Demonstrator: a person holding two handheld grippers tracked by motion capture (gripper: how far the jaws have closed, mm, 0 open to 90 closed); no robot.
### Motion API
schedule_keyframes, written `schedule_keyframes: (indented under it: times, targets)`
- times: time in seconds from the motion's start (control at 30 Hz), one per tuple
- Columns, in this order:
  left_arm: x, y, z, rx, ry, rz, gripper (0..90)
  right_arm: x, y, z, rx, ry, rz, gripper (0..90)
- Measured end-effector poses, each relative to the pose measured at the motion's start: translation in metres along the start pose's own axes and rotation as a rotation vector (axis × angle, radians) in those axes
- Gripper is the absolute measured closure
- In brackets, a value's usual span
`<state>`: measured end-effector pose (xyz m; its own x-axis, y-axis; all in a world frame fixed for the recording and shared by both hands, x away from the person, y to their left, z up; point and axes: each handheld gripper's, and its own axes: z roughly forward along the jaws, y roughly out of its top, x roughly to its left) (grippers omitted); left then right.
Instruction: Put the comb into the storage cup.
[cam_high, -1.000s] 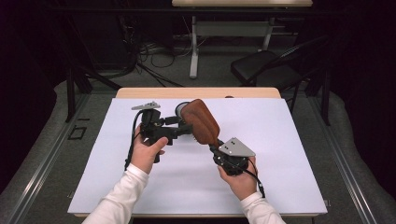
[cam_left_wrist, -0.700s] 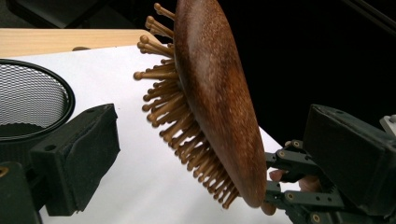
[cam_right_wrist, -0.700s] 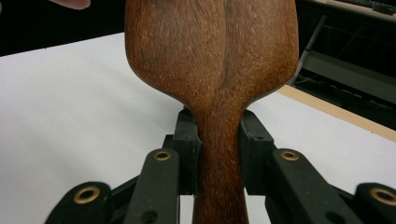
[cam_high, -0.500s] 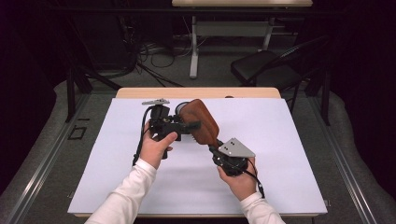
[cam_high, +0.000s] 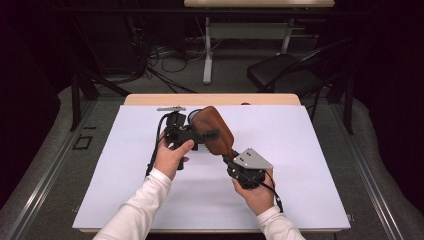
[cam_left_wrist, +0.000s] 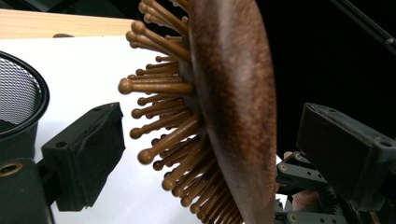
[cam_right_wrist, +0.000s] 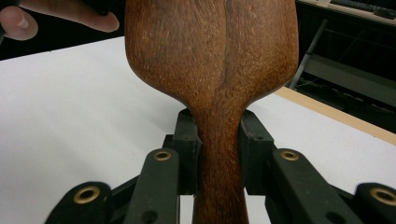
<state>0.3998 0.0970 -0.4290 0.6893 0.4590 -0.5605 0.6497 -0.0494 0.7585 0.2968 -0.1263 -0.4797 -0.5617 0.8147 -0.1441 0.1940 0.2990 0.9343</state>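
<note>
A brown wooden paddle hairbrush (cam_high: 214, 129) is held up over the white table, its back towards the right gripper view (cam_right_wrist: 210, 51) and its wooden pins (cam_left_wrist: 168, 135) pointing left in the left gripper view. My right gripper (cam_right_wrist: 219, 149) is shut on the brush's handle, low and right of the head (cam_high: 231, 159). My left gripper (cam_high: 199, 135) is open, its two pads standing wide on either side of the brush head (cam_left_wrist: 233, 93) without touching it. One pad (cam_left_wrist: 86, 151) faces the pins, the other (cam_left_wrist: 345, 151) the smooth back.
A black mesh cup (cam_left_wrist: 18, 102) stands on the white sheet just behind the brush, its rim peeking out (cam_high: 192, 114). The white sheet (cam_high: 310, 165) covers a wooden table (cam_high: 150, 99). A chair (cam_high: 285, 75) and desk legs stand beyond the far edge.
My left gripper has moved right and slightly away from the person, bringing its open jaws around the brush head. The right gripper and the brush have stayed nearly still.
</note>
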Motion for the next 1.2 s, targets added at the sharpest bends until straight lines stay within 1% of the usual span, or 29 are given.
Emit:
schedule_keyframes:
  times: [0.17,0.23,0.5,0.57,0.67,0.83,1.03,1.1,1.17,1.2]
  targets:
    - [-0.001,-0.001,0.004,0.006,-0.002,0.003,9.5,0.000,0.000,0.000,0.002,0.001,0.004,72.1]
    - [-0.002,-0.001,0.006,0.007,-0.004,-0.003,9.6,0.000,0.000,0.000,0.000,0.003,0.004,72.1]
    - [-0.003,-0.001,0.011,0.006,-0.011,-0.007,12.6,0.001,0.000,0.000,-0.002,0.004,0.001,72.1]
    - [-0.003,-0.001,0.011,0.006,-0.012,-0.007,15.7,0.001,0.000,0.000,-0.001,0.005,0.000,72.1]
    - [-0.003,-0.001,0.011,-0.002,-0.010,-0.010,15.7,0.002,0.000,0.000,-0.003,0.005,-0.002,72.1]
    - [-0.002,-0.001,0.010,-0.009,-0.018,-0.018,16.1,0.002,0.000,0.000,-0.003,0.006,-0.004,72.1]
    - [-0.003,-0.002,0.011,-0.008,-0.017,-0.024,17.6,0.003,-0.001,0.001,-0.002,0.008,-0.008,72.1]
    - [-0.003,-0.002,0.011,-0.008,-0.019,-0.029,20.3,0.004,-0.001,0.001,-0.002,0.008,-0.008,72.1]
    - [-0.004,-0.002,0.010,-0.008,-0.011,-0.028,22.6,0.004,-0.001,0.001,-0.001,0.010,-0.011,72.1]
    - [-0.004,-0.002,0.010,-0.012,-0.006,-0.021,23.5,0.004,-0.001,0.001,-0.002,0.010,-0.012,72.0]
